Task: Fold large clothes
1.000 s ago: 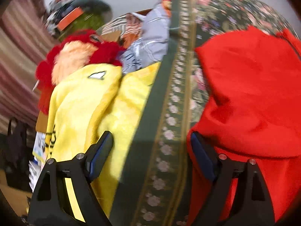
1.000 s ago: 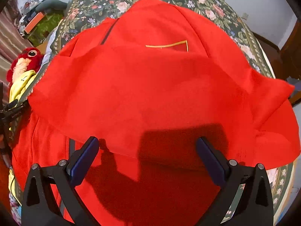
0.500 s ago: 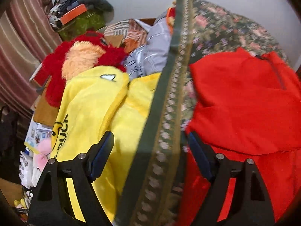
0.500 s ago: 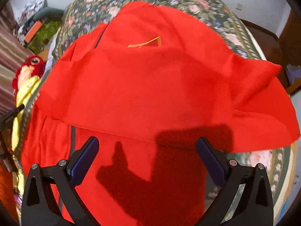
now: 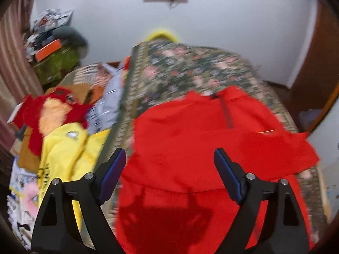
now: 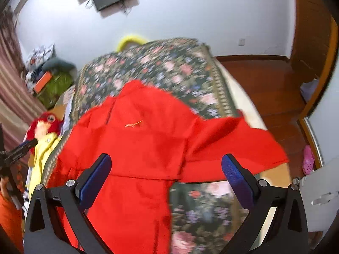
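My left gripper (image 5: pixel 169 165) has its jaws wide apart, and nothing is between them; they have just opened a bit more. My right gripper (image 6: pixel 167 169) has its jaws wide apart too, and they hold nothing. Both hang above the red garment (image 5: pixel 211 148), not touching it. The red garment (image 6: pixel 148 148) lies on the bed (image 6: pixel 148 67), which has a dark cover with flowers. Its top part is folded over the lower part, and I can see the straight fold edge running across. One side of the red cloth sticks out to the right, past the edge of the cover. A dark zip line and a small yellow mark show near its top. To the left of the bed lies a yellow garment (image 5: pixel 63 148), and just behind it sits a red plush toy (image 5: pixel 53 114). On the far left of the right view I can see the tip of my left gripper (image 6: pixel 27 144). A pink shoe (image 6: pixel 308 158) lies on the wooden floor at the right.
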`<state>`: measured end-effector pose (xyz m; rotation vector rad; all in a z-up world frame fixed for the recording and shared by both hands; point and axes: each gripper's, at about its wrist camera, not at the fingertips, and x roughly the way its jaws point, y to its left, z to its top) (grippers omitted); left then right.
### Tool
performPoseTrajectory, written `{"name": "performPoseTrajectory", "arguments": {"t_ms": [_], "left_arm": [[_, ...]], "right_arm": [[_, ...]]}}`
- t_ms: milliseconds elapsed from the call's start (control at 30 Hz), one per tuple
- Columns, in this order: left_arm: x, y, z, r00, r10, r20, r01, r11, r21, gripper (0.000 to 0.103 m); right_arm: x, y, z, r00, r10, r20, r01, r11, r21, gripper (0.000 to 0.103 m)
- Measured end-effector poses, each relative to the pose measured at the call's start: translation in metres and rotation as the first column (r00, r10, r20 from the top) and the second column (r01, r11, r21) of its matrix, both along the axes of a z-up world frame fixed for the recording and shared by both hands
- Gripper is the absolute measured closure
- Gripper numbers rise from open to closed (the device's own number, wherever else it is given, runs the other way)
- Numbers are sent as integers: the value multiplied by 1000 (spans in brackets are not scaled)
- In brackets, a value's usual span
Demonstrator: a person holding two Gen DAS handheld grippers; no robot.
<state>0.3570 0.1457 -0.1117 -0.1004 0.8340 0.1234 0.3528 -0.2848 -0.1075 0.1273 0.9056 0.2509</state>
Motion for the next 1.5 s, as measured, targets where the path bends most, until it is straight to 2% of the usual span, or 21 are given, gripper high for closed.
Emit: {"name": "performPoseTrajectory", "arguments": {"t_ms": [167, 300, 533, 700, 800, 1000, 1067, 1167, 1233, 1267, 1300, 1333, 1400, 1500], "left_arm": [[5, -50, 11, 995, -94, 24, 95, 995, -27, 13], [12, -80, 0, 989, -148, 6, 148, 988, -35, 13], [28, -109, -47, 977, -191, -94, 189, 981, -32, 13], [37, -111, -74, 975, -170, -143, 170, 985, -14, 13], [42, -109, -83, 975, -155, -159, 155, 988, -7, 13], [43, -109, -92, 973, -156, -170, 156, 988, -11, 13], [40, -109, -95, 972, -156, -176, 156, 988, -14, 13], [33, -109, -99, 970, -164, -182, 163, 986, -22, 13], [27, -107, -101, 969, -163, -186, 163, 986, -17, 13], [24, -106, -102, 969, -161, -189, 162, 987, -12, 13], [22, -105, -103, 969, -159, -190, 160, 987, -8, 13], [20, -103, -103, 969, -157, -192, 158, 987, -6, 13], [14, -97, -102, 969, -151, -193, 152, 988, -12, 13], [6, -89, -99, 972, -140, -187, 137, 990, -25, 13]], "right_arm": [[0, -46, -20, 995, -85, -45, 86, 996, 10, 0], [8, -85, -49, 977, -162, -137, 172, 982, 72, 0], [27, -128, -102, 932, -238, -274, 282, 950, 133, 0], [46, -145, -135, 886, -306, -348, 381, 909, 170, 0], [57, -147, -147, 870, -345, -353, 418, 895, 156, 0], [76, -151, -155, 861, -400, -314, 457, 880, 130, 0], [82, -152, -155, 855, -427, -293, 471, 877, 95, 9], [87, -154, -152, 843, -474, -253, 499, 866, 39, 32], [89, -155, -146, 846, -483, -225, 500, 866, 23, 69], [91, -156, -143, 849, -476, -229, 497, 867, 40, 76], [93, -157, -142, 852, -468, -236, 494, 867, 61, 89], [94, -158, -139, 852, -463, -245, 494, 866, 82, 93], [93, -153, -129, 856, -466, -224, 494, 865, 89, 94], [88, -138, -104, 881, -446, -158, 464, 880, 102, 95]]}}
